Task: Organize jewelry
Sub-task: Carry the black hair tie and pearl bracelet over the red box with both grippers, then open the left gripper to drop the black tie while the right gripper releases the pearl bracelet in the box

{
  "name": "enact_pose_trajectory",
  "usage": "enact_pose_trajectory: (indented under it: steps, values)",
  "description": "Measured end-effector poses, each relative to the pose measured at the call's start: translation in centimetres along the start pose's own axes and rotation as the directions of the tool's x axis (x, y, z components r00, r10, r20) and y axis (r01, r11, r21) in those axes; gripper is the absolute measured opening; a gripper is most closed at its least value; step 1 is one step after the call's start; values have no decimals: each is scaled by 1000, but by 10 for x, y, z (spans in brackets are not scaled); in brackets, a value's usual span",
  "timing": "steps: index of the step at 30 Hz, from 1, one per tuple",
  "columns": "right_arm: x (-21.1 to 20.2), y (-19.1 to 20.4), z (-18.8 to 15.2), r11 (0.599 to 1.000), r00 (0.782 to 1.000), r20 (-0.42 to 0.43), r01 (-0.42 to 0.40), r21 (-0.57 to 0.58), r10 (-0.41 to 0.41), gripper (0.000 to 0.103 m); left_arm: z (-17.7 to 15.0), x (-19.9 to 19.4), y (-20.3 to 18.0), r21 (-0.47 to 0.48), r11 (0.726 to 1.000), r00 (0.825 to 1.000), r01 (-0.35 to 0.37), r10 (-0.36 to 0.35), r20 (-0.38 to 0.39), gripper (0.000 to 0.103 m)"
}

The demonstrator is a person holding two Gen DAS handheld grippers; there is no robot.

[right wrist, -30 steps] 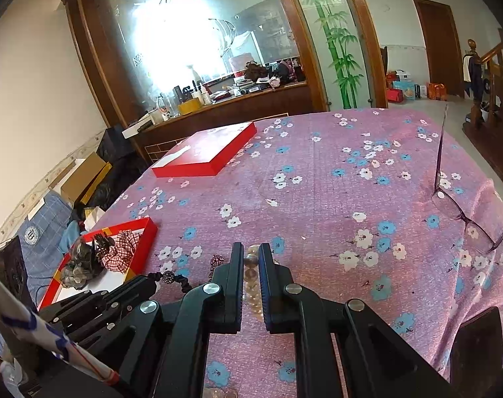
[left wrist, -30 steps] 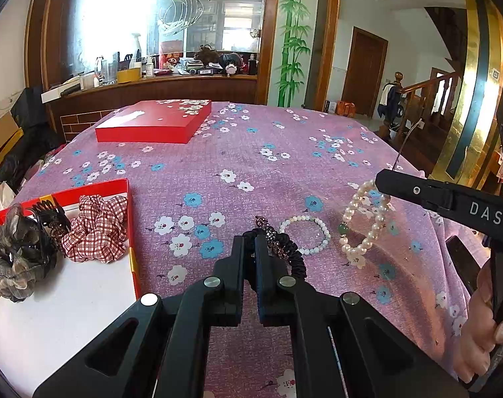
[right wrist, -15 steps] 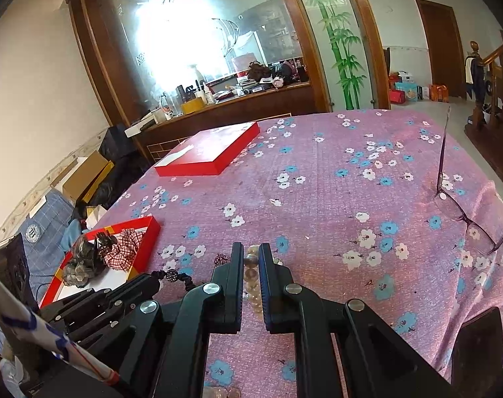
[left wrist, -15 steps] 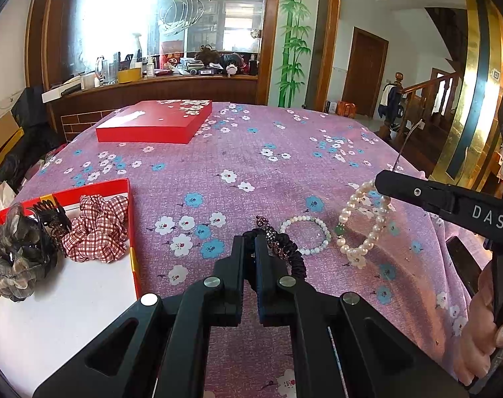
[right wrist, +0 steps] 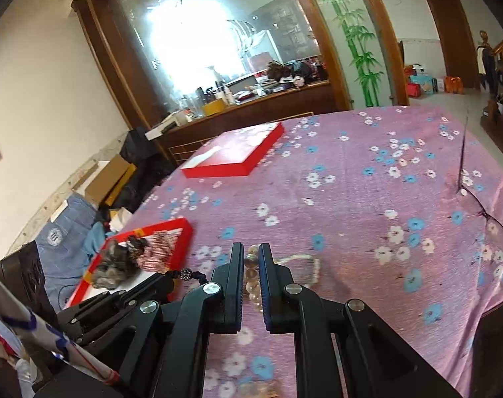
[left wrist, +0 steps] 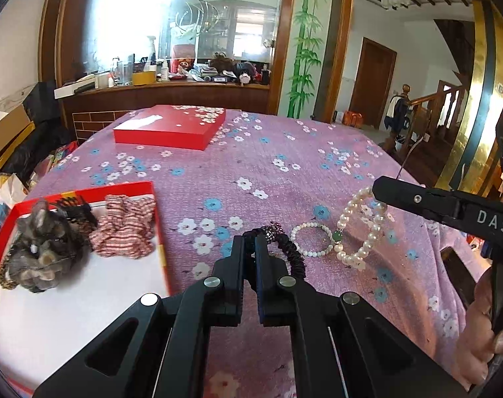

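My left gripper [left wrist: 250, 243] is shut on a black beaded bracelet [left wrist: 289, 252] that trails to its right on the purple floral cloth. My right gripper [right wrist: 251, 255] is shut on a large pearl bracelet [right wrist: 251, 275] and holds it up; in the left wrist view the pearl bracelet [left wrist: 361, 229] hangs from the right gripper's fingers [left wrist: 404, 195]. A small white bead bracelet [left wrist: 313, 240] lies on the cloth between them. The open red tray [left wrist: 153, 212] with a white floor sits at left, holding a checked scrunchie [left wrist: 125, 227] and a grey hair piece [left wrist: 40, 248].
A closed red box [left wrist: 172, 129] lies at the far side of the table. Eyeglasses [right wrist: 483, 212] rest at the table's right edge. A wooden counter with clutter [left wrist: 172, 83] stands behind the table. Stairs are at the far right.
The right gripper has lifted the pearl bracelet a little higher and tilted left. The left gripper has barely moved.
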State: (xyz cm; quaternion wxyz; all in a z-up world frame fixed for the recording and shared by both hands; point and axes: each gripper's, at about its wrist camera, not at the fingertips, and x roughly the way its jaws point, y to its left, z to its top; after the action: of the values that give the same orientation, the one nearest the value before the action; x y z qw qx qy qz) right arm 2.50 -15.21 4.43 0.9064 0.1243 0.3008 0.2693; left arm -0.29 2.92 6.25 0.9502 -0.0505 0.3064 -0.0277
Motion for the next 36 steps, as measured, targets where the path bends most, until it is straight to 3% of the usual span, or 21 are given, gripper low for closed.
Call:
enact_pose_trajectory:
  steps: [7, 12, 23, 28, 36]
  values:
    - [5, 48, -3, 996, 996, -23, -86, -25, 85, 10, -1, -34, 41, -48, 998, 999, -45, 46, 22, 5]
    - [18, 93, -8, 984, 983, -67, -173, -51, 169, 10, -7, -59, 90, -117, 988, 994, -100, 104, 30, 5]
    - [74, 188, -33, 950, 943, -204, -289, -118, 261, 10, -32, -94, 199, -280, 932, 971, -231, 241, 2, 6]
    - [105, 199, -44, 955, 942, -244, -268, -125, 232, 10, -42, -79, 228, -333, 906, 965, -259, 252, -66, 6]
    - [140, 159, -44, 984, 956, -260, -163, -76, 139, 10, -48, -61, 233, -338, 901, 962, -273, 252, -105, 6]
